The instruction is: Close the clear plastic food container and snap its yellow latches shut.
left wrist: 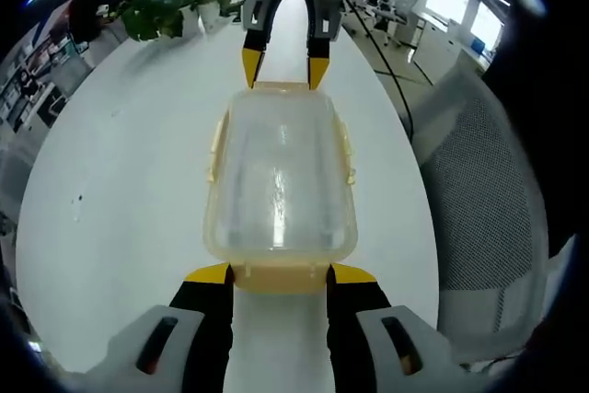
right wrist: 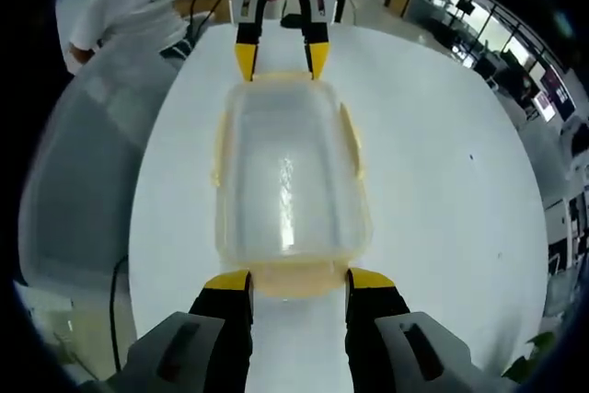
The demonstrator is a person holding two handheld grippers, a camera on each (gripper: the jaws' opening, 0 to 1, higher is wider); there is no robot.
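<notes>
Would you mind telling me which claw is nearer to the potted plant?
Right. The right claw sits at the container's end facing the potted plant; the left claw is at the opposite end, farther away.

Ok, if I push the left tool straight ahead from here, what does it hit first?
The clear container itself: the left tool already sits at its near end, by the yellow latch. Beyond it, the right tool faces it at the far end.

Cams face each other, share container
</notes>
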